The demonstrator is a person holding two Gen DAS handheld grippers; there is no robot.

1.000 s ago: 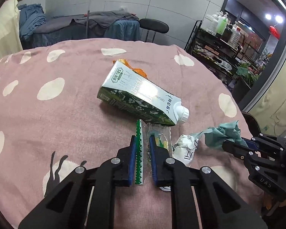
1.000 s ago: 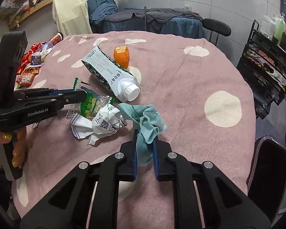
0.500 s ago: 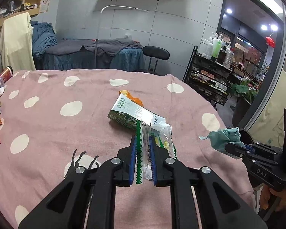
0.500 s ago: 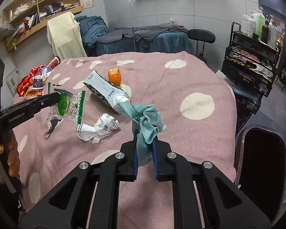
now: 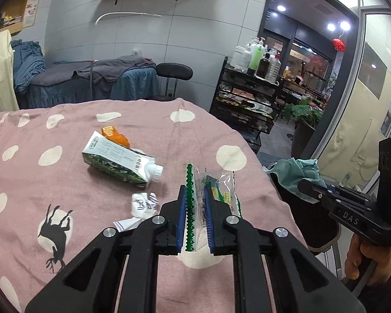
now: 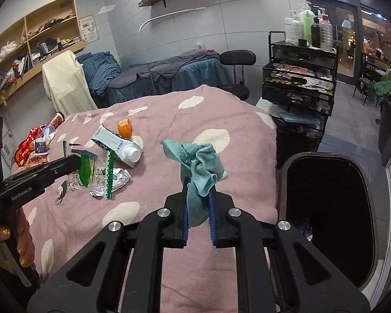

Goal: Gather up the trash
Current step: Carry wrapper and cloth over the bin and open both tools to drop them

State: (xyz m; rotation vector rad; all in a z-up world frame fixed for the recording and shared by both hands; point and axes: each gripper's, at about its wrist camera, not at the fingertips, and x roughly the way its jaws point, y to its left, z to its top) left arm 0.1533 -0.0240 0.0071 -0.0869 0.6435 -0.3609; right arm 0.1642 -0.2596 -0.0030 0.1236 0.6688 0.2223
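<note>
My left gripper [image 5: 194, 195] is shut on a clear plastic wrapper with green zigzag edges [image 5: 216, 193] and holds it above the table; it also shows in the right wrist view [image 6: 91, 172]. My right gripper [image 6: 198, 190] is shut on a crumpled teal cloth [image 6: 199, 164] lifted near the table's right edge; it also shows in the left wrist view [image 5: 294, 174]. A dark open trash bin [image 6: 328, 208] stands just right of the table. A green-white milk carton [image 5: 120, 161], an orange peel [image 5: 114, 135] and a crumpled white paper [image 5: 143, 203] lie on the pink spotted tablecloth [image 5: 52, 182].
Snack packets and a cup [image 6: 36, 146] lie at the table's far left. A black rack with bottles [image 6: 299, 78], a black stool [image 6: 237, 60] and a massage bed [image 6: 156, 75] stand behind the table.
Both grippers have lifted their loads off the table and swung right, toward the bin. The crumpled paper stays on the cloth.
</note>
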